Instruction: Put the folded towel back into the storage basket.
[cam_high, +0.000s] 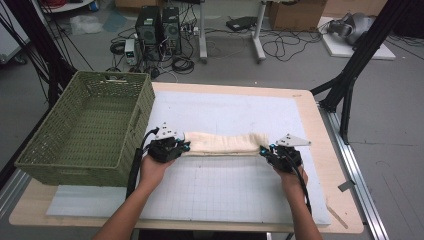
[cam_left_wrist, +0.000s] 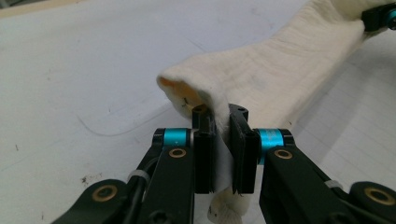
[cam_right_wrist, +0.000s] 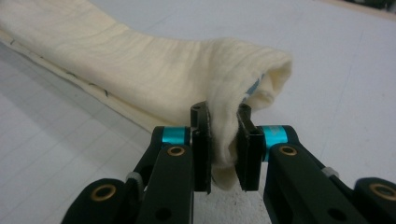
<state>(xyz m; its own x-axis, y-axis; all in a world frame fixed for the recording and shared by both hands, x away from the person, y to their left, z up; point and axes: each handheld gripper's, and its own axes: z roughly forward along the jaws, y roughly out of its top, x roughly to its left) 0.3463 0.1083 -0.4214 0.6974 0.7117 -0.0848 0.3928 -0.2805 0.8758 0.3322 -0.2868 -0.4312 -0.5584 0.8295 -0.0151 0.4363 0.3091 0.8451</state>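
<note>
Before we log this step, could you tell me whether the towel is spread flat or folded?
Folded: the towel forms a narrow layered band stretched between the left gripper and right gripper.

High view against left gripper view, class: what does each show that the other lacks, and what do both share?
The high view alone takes in the green basket beside the mat, the person's hands, and computers on the floor beyond the table. The left gripper view alone reveals the jaws shut on cloth pinched between them, with an orange lining inside the fold. Both share the cream towel, the left gripper, the right gripper and the white mat.
</note>
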